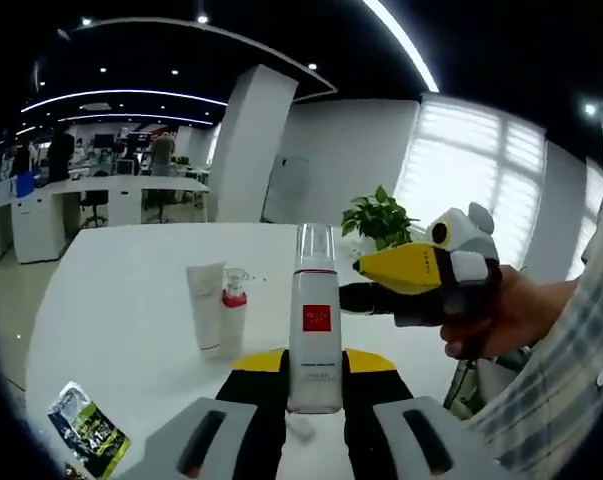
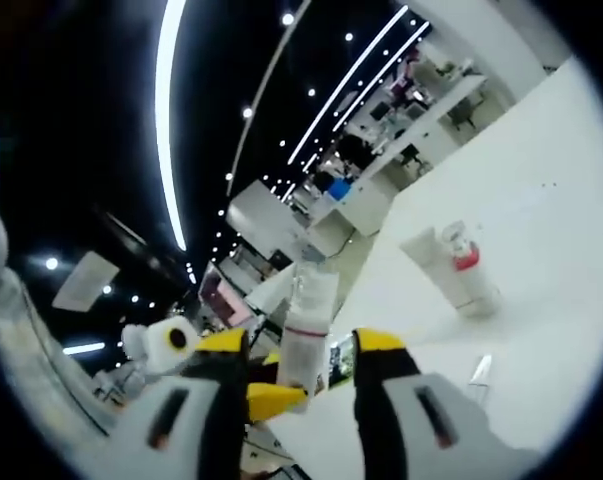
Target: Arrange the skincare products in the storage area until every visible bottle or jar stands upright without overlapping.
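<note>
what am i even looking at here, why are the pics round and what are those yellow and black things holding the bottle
No robot here: a person carries a hand-held gripper in each hand, and each has a fisheye camera, which is why the pictures are round. In the left gripper view, the left gripper has its two jaws on either side of a tall white bottle standing on a white table. The right gripper comes in from the right, held by a hand. Also on the table: a white tube, a small red-capped bottle and a packet. The right gripper view is tilted and shows the same bottle.
</note>
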`<state>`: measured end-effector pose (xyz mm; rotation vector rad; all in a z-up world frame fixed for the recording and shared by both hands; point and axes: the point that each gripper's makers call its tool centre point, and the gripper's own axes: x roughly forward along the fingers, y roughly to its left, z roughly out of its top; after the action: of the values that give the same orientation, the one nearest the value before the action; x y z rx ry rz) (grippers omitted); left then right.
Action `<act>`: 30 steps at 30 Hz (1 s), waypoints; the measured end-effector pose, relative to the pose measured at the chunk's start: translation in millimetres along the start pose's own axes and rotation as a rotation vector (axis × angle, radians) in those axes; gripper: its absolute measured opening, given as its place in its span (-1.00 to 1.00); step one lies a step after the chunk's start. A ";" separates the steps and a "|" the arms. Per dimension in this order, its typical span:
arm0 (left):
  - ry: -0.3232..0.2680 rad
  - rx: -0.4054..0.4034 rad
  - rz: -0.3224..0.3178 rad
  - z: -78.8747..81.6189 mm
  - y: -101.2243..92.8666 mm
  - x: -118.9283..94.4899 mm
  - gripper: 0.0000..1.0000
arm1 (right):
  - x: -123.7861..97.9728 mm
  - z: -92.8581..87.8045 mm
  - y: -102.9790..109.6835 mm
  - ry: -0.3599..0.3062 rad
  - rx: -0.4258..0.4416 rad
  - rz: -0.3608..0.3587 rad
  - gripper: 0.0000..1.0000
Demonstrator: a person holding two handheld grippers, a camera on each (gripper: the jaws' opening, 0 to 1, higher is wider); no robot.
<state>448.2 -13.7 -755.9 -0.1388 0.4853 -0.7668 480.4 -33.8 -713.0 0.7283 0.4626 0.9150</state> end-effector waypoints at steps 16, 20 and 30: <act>0.042 0.095 -0.132 -16.9 -28.3 4.7 -0.58 | -13.4 -11.4 5.1 0.138 -0.182 0.062 -0.64; 0.044 0.049 -0.248 -17.6 -40.3 5.1 -0.50 | -17.5 -20.5 22.5 0.246 -0.365 0.157 -0.65; 0.077 0.093 -0.476 -15.8 -61.8 -2.4 -0.50 | -23.7 -36.9 52.6 0.390 -0.554 0.370 -0.65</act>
<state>400.2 -55.5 -750.9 -0.1402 0.4945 -1.2626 415.2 -19.0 -697.7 0.1213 0.3912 1.4695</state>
